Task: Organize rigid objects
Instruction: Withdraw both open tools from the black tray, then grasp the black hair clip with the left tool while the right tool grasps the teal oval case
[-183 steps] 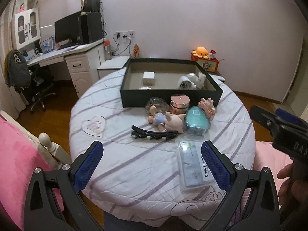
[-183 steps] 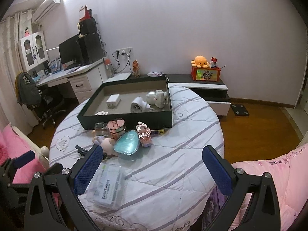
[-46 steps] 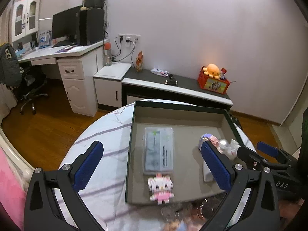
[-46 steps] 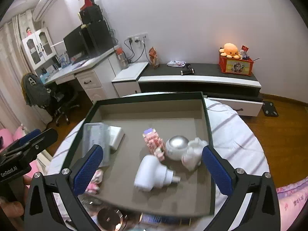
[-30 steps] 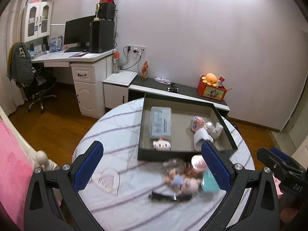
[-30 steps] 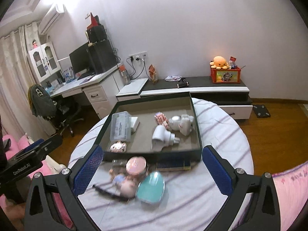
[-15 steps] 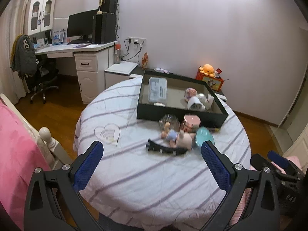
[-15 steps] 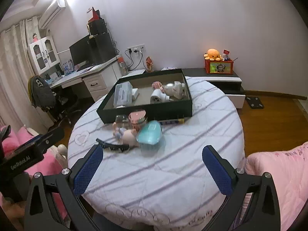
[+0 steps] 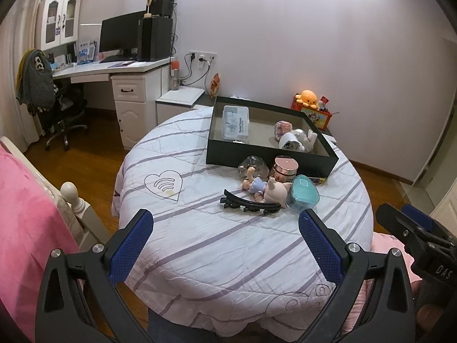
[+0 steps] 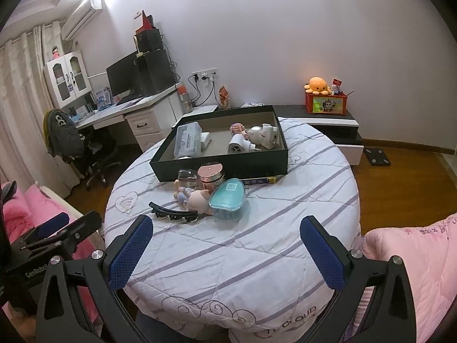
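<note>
Evidently both tools are between picks, held back at the near edge of the round table [image 9: 200,245]. The dark tray [image 9: 268,160] at the far side already holds the dental flosser box [image 9: 236,123] and several small toys. Just in front of it lie the teal case [image 10: 227,198], baby doll [image 9: 264,187], rose-capped jar [image 10: 210,173], black hair clip [image 9: 250,207] and what may be a clear glass piece. The left gripper [image 9: 225,245] and right gripper [image 10: 225,250] both gape wide, empty. Next comes reaching forward for one loose item, probably the nearest clip.
</note>
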Motion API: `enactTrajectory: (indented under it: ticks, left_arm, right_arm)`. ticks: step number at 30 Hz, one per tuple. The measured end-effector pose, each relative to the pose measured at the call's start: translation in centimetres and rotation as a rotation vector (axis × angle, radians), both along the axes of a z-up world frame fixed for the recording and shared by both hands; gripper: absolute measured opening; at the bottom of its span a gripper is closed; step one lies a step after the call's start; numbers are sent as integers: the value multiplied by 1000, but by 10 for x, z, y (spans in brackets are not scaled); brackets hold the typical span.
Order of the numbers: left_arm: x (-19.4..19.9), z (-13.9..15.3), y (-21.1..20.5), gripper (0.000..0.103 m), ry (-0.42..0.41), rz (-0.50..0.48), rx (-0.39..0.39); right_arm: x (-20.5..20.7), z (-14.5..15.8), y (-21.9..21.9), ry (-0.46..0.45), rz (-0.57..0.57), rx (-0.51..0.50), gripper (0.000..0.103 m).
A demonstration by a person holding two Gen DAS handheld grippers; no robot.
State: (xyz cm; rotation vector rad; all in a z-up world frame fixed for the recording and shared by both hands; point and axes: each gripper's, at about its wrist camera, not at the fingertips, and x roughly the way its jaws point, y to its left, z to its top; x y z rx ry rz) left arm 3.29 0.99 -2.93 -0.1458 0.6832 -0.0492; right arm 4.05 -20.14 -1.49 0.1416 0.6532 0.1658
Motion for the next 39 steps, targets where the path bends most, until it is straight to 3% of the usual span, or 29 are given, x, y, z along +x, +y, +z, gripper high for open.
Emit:
enactTrajectory:
  ticks: [20,29,39]
  left_arm:
    - [48,-35,-23,103,98,-53,35]
    - [77,-64,-43,103,152,-92,75]
    - [107,-88,-53,103,190,-110,54]
  right_arm:
    - [49,-20,4,82,6,-48,103]
    - [87,-49,1,174,3,-46,103]
    - [116,-70,3,236,36,-53,103]
